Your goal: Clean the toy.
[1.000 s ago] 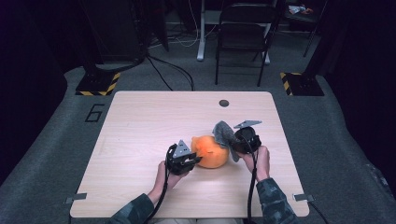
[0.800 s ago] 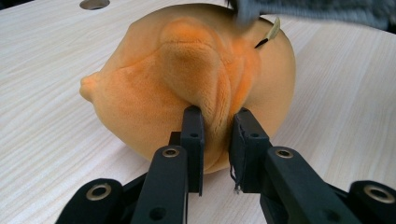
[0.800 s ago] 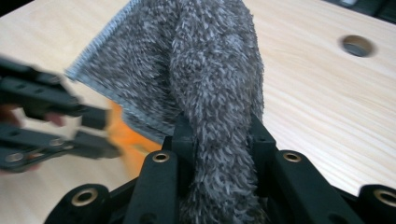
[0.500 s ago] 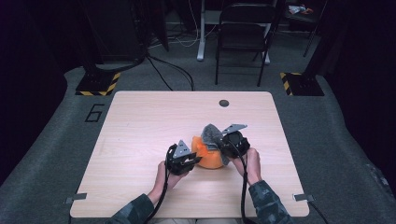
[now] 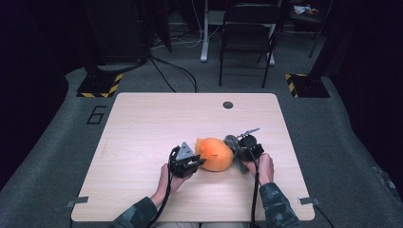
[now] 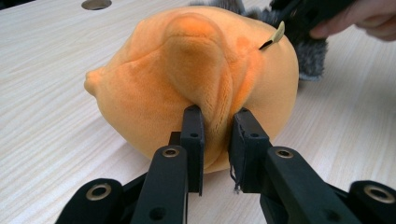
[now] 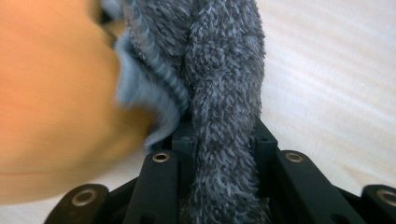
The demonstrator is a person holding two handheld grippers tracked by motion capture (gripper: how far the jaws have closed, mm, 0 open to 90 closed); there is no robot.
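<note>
Orange plush (image 5: 216,154) stays pinched in my left hand-held gripper (image 5: 187,164); my right hand-held gripper (image 5: 240,153), clamped on grey fuzzy fabric (image 7: 224,93), has dropped lower beside it.

1. Light wooden table (image 5: 142,142) sits dead centre, with a round cable hole (image 5: 228,105) at its 1 o'clock edge.
2. Grey carpet (image 5: 57,156) all around, a "6" (image 5: 97,114) marked at 10 o'clock.
3. Dark folding chair (image 5: 247,38) stands at 12 o'clock.
4. Yellow-black striped bases at 10 o'clock (image 5: 100,85) and 2 o'clock (image 5: 304,83).
5. Cables (image 5: 171,71) snake across the far floor; the room's edges lie in deep shadow.
</note>
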